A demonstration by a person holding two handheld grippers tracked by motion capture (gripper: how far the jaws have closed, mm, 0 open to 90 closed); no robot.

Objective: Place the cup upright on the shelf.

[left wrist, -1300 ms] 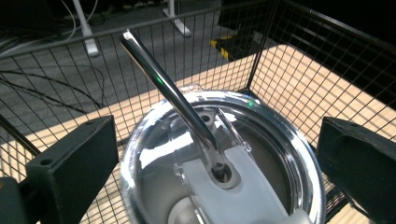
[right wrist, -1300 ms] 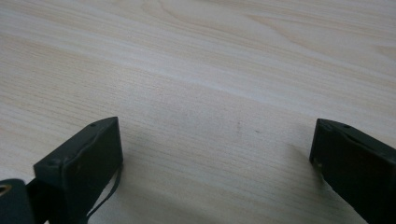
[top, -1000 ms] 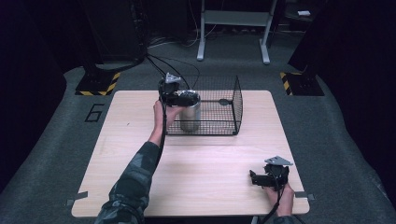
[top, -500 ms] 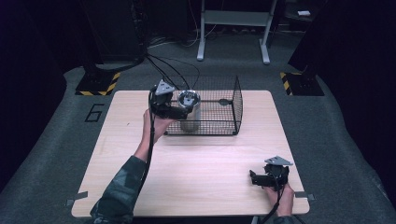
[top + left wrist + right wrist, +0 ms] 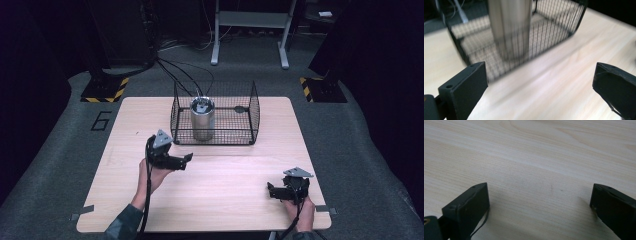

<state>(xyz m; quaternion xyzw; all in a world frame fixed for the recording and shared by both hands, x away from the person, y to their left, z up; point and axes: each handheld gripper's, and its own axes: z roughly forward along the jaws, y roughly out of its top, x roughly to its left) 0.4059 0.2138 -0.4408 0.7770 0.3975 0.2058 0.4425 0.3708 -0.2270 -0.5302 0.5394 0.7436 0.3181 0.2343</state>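
With the steel canister upright in the wire basket, draw the wide-open left claw clear without clipping mesh; right claw rests wide on the desk

A wire basket stood on the far middle part of the table, close to its far edge. Inside the basket, in its left half, a metal can stood upright on the basket floor, near the basket's near wall. The left gripper was held over the table just in front of the basket's near left corner, apart from it, with bare tabletop under its parted jaws. In the left gripper view the can rose behind the mesh of the basket, ahead and to the left. The right gripper sat near the table's near right corner, well apart from the basket, jaws spread over bare tabletop.
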